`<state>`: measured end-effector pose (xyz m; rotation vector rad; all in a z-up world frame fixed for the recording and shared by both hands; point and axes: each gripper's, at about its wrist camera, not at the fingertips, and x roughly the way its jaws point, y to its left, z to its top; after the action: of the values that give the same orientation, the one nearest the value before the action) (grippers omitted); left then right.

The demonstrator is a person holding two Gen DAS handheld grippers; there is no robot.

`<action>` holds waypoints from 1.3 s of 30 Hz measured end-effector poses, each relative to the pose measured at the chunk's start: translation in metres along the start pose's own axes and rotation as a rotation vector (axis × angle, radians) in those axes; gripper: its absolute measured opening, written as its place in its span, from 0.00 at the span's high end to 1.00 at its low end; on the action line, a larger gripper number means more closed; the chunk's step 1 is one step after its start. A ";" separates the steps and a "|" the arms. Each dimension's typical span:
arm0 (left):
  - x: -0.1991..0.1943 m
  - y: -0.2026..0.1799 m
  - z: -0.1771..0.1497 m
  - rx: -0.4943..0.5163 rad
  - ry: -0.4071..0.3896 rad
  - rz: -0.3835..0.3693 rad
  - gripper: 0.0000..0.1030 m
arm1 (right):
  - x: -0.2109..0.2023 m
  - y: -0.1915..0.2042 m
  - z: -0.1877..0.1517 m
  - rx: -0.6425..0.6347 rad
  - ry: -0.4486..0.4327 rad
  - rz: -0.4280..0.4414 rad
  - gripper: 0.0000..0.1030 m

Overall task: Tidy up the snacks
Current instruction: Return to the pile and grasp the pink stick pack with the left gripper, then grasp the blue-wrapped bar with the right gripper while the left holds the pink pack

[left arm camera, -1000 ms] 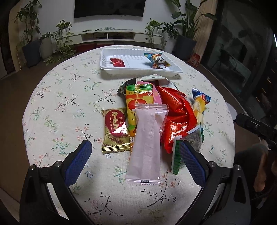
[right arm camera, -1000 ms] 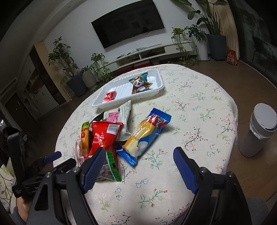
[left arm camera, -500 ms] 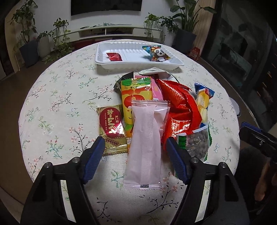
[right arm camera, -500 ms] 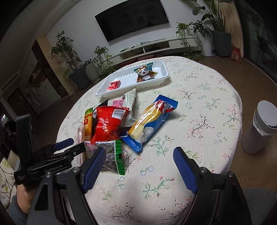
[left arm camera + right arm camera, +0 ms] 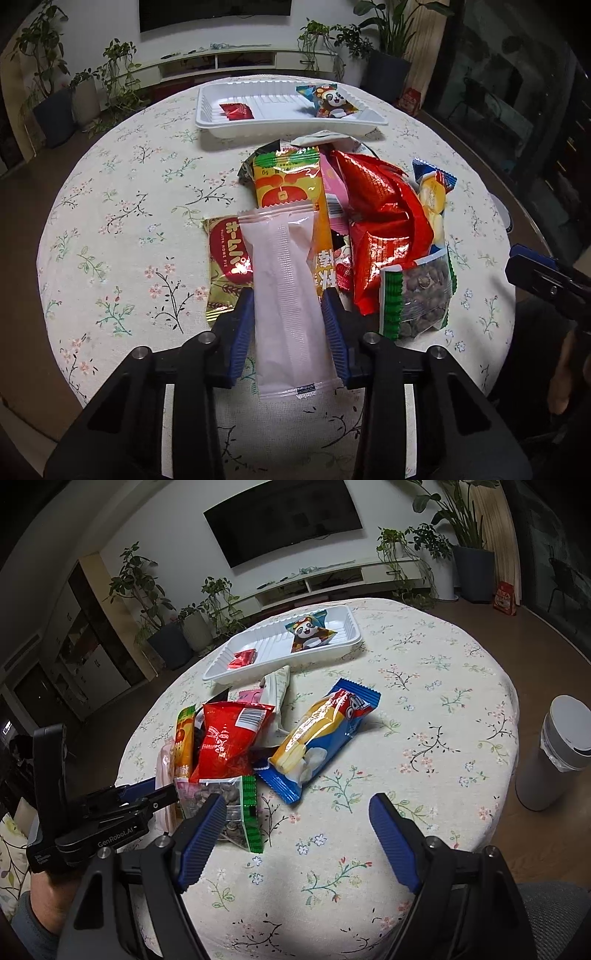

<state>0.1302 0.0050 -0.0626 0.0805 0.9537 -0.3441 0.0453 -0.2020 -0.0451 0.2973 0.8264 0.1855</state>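
- Left tool [image 5: 288,332]: its jaws have just been closing on the pale pink sachet [image 5: 284,280] at 6 o'clock; both pads now touch its sides.
- Right tool [image 5: 295,834]: wide open, empty.
- Pile [image 5: 369,221] at centre: crinkly foil and glossy plastic packs, flat or pillow-shaped, not yet sorted.
- Tray [image 5: 207,110] at 12 o'clock: white, ribbed, rigid; two packets in it, so most of the sorting remains.

Long pale pink packet [image 5: 286,295] lies flat, lengthwise between the left gripper [image 5: 288,314]'s blue pads, both touching its edges. Past the tips, the snack pile [image 5: 354,221] in a heap; farther on, the white tray [image 5: 288,120] holds a red packet [image 5: 236,110] and panda packet [image 5: 328,103].
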 end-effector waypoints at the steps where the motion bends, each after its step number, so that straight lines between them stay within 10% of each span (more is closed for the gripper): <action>1: -0.002 0.000 -0.002 0.000 -0.003 -0.002 0.69 | 0.001 0.000 0.000 0.000 0.003 0.002 0.22; 39: -0.017 0.033 -0.026 -0.113 -0.075 -0.125 0.75 | 0.082 -0.019 0.045 0.150 0.135 -0.074 0.30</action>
<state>0.1114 0.0458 -0.0671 -0.0953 0.9038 -0.4047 0.1343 -0.2054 -0.0791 0.3975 0.9853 0.0752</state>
